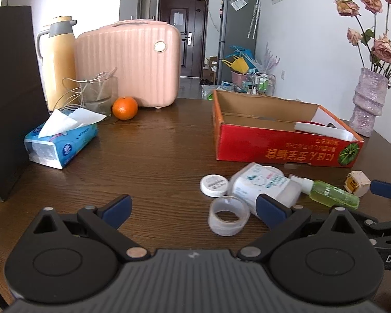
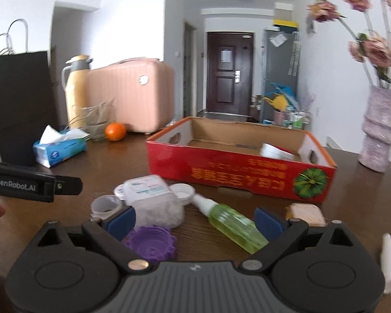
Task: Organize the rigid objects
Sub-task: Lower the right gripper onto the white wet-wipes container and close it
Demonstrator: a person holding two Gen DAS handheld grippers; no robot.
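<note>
A red cardboard box [image 1: 286, 151] [image 2: 237, 174] stands open on the brown table with a white item [image 1: 323, 130] inside. In front of it lie a white jar [image 1: 263, 184] [image 2: 151, 198], a white lid [image 1: 213, 185], a clear tape ring [image 1: 228, 219] [image 2: 105, 204], a green spray bottle [image 1: 331, 192] [image 2: 232, 224], a purple lid [image 2: 151, 245] and a beige block [image 1: 357, 182] [image 2: 306, 214]. My left gripper [image 1: 193, 207] is open, with the tape ring between its fingers and apart from both pads. My right gripper [image 2: 195, 221] is open around the green bottle, pads apart from it.
At the left stand a black bag [image 1: 10, 99], a tissue pack [image 1: 61, 143], a yellow thermos [image 1: 58, 62], a glass cup [image 1: 99, 94], an orange [image 1: 124, 108] and a pink case [image 1: 129, 62]. A vase of dried roses [image 1: 367, 101] stands right. A white tube [image 2: 389, 263] lies near right.
</note>
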